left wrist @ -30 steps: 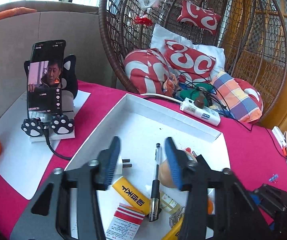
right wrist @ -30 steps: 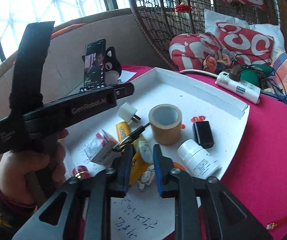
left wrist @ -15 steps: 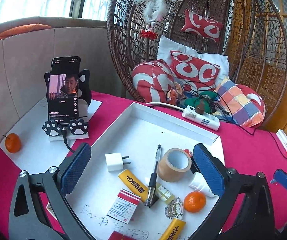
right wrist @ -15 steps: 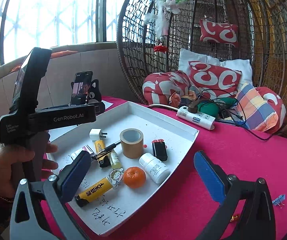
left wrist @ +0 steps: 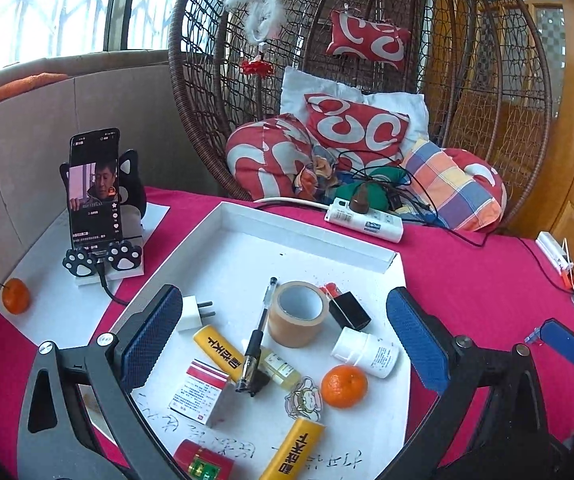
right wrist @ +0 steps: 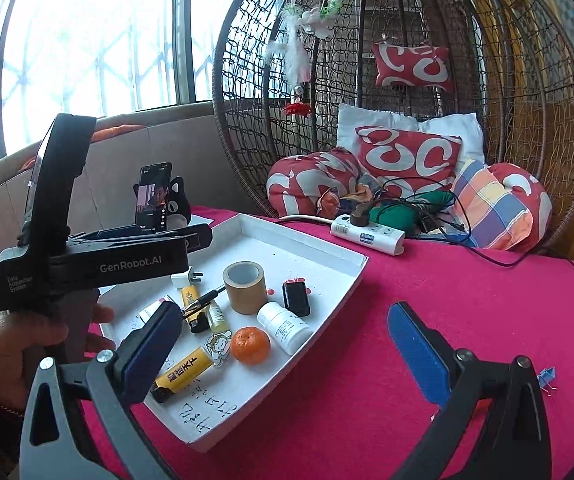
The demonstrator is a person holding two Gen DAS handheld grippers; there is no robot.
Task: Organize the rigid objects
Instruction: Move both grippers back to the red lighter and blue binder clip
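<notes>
A shallow white tray (left wrist: 307,236) sits on a tabletop (left wrist: 487,280) covered in a magenta cloth, and holds the loose things to be organized. The roll of brown tape (left wrist: 298,314) stands on end near the tray's middle and serves as the landmark here. Just left of the tape lies a black pen (left wrist: 255,340), its lower end resting on a small yellowish bottle (left wrist: 281,368). Farther left of the tape is a white plug adapter (left wrist: 193,313). Right of the tape, touching or nearly so, is a small black block (left wrist: 349,310). Nearer the camera than the tape are a white pill bottle (left wrist: 367,352) on its side, an orange tangerine (left wrist: 344,385), two yellow tubes (left wrist: 217,348) (one apart from the other, by the tray's near edge), and a red-and-white carton (left wrist: 203,390).

The left gripper (left wrist: 287,344) hovers over the tray's near side with its blue-padded fingers (left wrist: 149,340) spread wide, having just been opening, nothing between them. The right gripper (right wrist: 283,360) is off the tray's right edge, above the cloth, its fingers (right wrist: 417,354) likewise just opened wide and empty. A hand (right wrist: 11,344) grips the left gripper's handle. Beyond the tape, past the tray, lies a white power strip (left wrist: 363,222).
</notes>
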